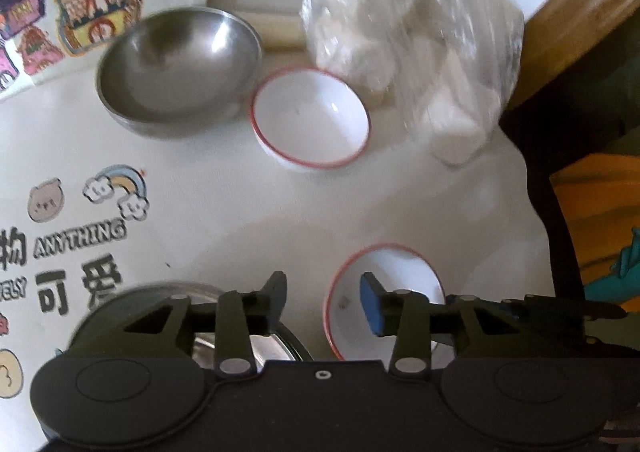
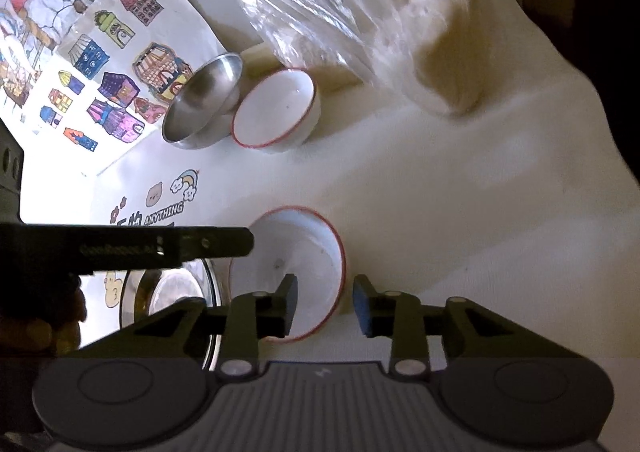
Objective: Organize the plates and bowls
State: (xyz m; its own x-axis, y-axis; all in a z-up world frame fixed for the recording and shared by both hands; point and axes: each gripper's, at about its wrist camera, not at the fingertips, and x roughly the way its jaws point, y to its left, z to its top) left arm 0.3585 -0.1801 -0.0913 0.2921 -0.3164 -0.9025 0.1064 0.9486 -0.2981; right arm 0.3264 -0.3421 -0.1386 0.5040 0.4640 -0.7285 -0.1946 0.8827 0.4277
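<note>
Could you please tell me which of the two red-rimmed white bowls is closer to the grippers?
The near white bowl, beside the right gripper; the far white bowl touches the steel bowl.

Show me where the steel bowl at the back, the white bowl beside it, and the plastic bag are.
steel bowl [image 1: 176, 72]: left wrist view, inside of the bowl.
white bowl [image 1: 310, 118]: left wrist view, inner bottom.
plastic bag [image 2: 320, 12]: right wrist view, crinkled clear front.

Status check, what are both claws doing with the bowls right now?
Left claw open, empty. Right claw open, astride near white bowl's rim, not gripping. Steel bowl and second white bowl sit behind. Plastic bag beside them.
</note>
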